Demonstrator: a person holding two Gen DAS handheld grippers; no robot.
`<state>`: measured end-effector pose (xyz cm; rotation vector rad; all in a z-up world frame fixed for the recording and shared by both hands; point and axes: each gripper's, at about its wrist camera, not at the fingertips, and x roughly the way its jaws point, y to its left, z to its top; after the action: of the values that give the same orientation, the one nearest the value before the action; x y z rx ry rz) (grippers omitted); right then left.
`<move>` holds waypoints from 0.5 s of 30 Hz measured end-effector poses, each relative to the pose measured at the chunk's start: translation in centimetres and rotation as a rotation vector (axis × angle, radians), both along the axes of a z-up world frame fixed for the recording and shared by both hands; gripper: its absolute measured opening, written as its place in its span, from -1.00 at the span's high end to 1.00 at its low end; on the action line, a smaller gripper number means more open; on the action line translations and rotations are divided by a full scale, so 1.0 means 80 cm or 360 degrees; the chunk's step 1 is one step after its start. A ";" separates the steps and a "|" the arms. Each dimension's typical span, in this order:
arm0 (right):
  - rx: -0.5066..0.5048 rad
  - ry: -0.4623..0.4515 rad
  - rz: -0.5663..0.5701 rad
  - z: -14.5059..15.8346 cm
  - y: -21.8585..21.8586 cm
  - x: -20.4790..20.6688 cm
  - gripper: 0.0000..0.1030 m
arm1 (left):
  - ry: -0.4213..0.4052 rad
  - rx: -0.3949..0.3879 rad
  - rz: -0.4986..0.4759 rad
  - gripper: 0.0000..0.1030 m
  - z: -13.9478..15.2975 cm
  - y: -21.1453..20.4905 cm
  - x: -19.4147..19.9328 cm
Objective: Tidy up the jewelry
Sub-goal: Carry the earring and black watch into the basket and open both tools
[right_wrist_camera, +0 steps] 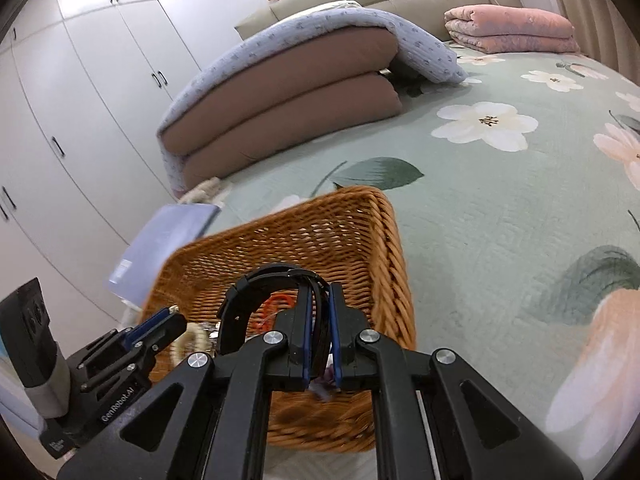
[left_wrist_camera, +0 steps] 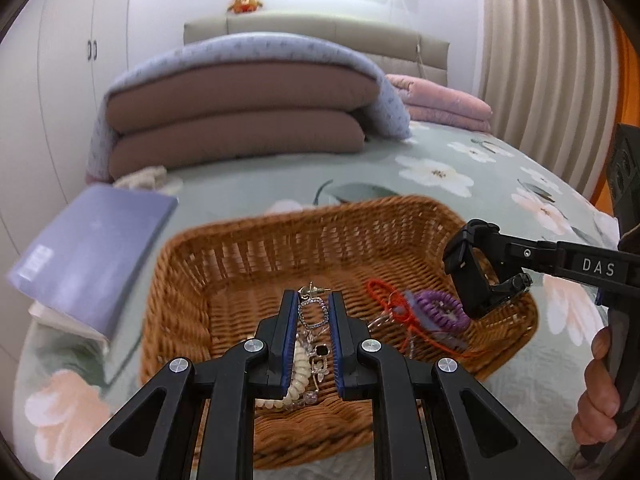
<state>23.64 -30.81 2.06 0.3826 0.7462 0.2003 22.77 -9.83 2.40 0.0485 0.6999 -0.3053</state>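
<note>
A brown wicker basket (left_wrist_camera: 248,264) sits on the bed and holds jewelry: a red cord bracelet (left_wrist_camera: 394,308), a purple coil hair tie (left_wrist_camera: 440,308) and a cream coil tie (left_wrist_camera: 298,376). My left gripper (left_wrist_camera: 314,308) is shut on a silver square earring (left_wrist_camera: 314,312) over the basket. My right gripper (right_wrist_camera: 320,316) is shut on a black watch (right_wrist_camera: 260,292) above the basket (right_wrist_camera: 360,232). The watch (left_wrist_camera: 468,272) also shows in the left wrist view, held over the basket's right side. The left gripper (right_wrist_camera: 160,328) shows in the right wrist view.
A purple booklet (left_wrist_camera: 92,248) lies left of the basket. Folded brown and lavender quilts (left_wrist_camera: 240,120) and a pink blanket (left_wrist_camera: 440,100) are stacked farther back on the floral bedspread (left_wrist_camera: 460,184). White wardrobes (right_wrist_camera: 80,120) stand along the left.
</note>
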 end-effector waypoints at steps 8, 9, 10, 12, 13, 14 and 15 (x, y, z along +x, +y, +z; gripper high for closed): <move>-0.0102 -0.0014 -0.0002 -0.012 0.016 0.007 0.75 | 0.0103 -0.0086 -0.0003 0.70 -0.027 0.008 0.019; -0.0103 -0.0028 -0.0002 -0.011 0.016 0.006 0.69 | 0.0109 -0.0099 -0.0004 0.70 -0.029 0.009 0.020; -0.0089 -0.0044 -0.0005 -0.010 0.016 0.004 0.67 | 0.0111 -0.0105 -0.0006 0.70 -0.030 0.010 0.021; -0.0060 -0.0079 -0.0006 -0.005 0.013 0.000 0.58 | 0.0099 -0.0120 -0.0022 0.69 -0.031 0.011 0.020; -0.0049 -0.0105 0.0000 -0.001 0.012 -0.003 0.44 | 0.0089 -0.0131 -0.0027 0.69 -0.030 0.011 0.018; -0.0055 -0.0132 -0.0009 0.003 0.012 -0.007 0.42 | 0.0079 -0.0139 -0.0028 0.63 -0.028 0.011 0.017; -0.0074 -0.0162 -0.0022 0.008 0.012 -0.011 0.42 | 0.0074 -0.0136 -0.0023 0.55 -0.026 0.011 0.015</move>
<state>22.74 -29.85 2.70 0.3308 0.6466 0.1880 23.95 -8.94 0.28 -0.0353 0.7322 -0.3508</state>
